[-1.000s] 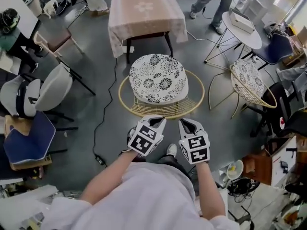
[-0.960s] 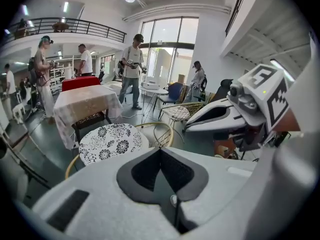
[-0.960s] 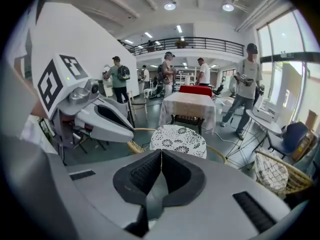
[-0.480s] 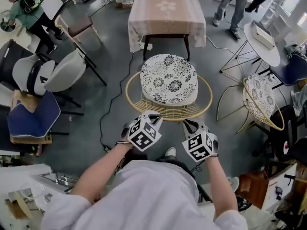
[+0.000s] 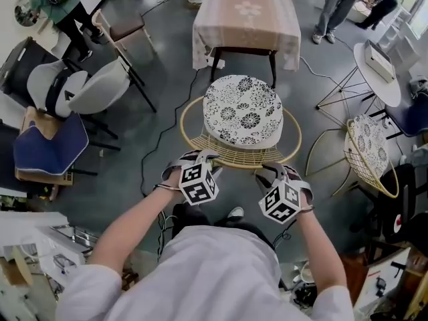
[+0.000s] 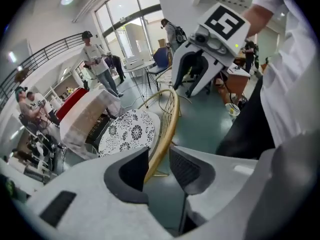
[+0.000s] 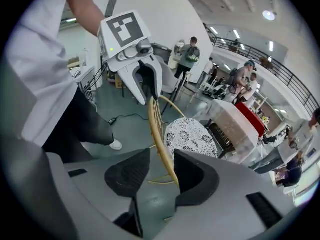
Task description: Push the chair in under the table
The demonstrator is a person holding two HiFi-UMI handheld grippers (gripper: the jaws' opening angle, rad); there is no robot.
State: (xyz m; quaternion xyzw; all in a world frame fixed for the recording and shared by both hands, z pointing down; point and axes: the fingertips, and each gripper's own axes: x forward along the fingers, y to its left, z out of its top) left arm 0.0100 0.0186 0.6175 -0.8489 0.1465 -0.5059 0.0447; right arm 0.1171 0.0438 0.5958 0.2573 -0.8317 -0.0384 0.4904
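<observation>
**A:** From the head view, what's changed?

**B:** Both hands have come down to the chair (image 5: 235,154). The left gripper (image 5: 199,156) and right gripper (image 5: 277,170) were clenched and held short of it a second ago. Now they sit at the golden rim (image 5: 237,166) of the backrest, one on each side of its middle.

**A:** And the chair itself?

**B:** Not pushed yet, I'd say. Its patterned cushion (image 5: 242,109) is still out on the floor, in front of the cloth-covered table (image 5: 246,15) rather than under it.

**A:** What does the left gripper view show?

**B:** The jaws have just been opening and stand apart. The rim (image 6: 167,121) runs up between them, but the pads aren't squeezing it, so that gripper is released and holding nothing.

**A:** And the right gripper view?

**B:** Much the same. The jaws have just spread, and the rim (image 7: 156,126) passes through the gap, close to one pad but not pinched. The cushion and table lie beyond it.

**A:** What does that mean for the task?

**B:** It looks like a two-handed hold on the backrest is being set up. I'd expect them to close on the rim and then shove forward.

**A:** What about the floor and the room?

**B:** The floor (image 5: 134,156) is smooth and grey, so the chair should slide easily. A black cable (image 5: 162,136) trails along to the left of the chair. The room is busy, with a grey shell chair (image 5: 100,89) at the left. A second wire chair (image 5: 369,146) and a round white table (image 5: 378,62) are at the right, and people (image 5: 334,5) stand beyond.
</observation>
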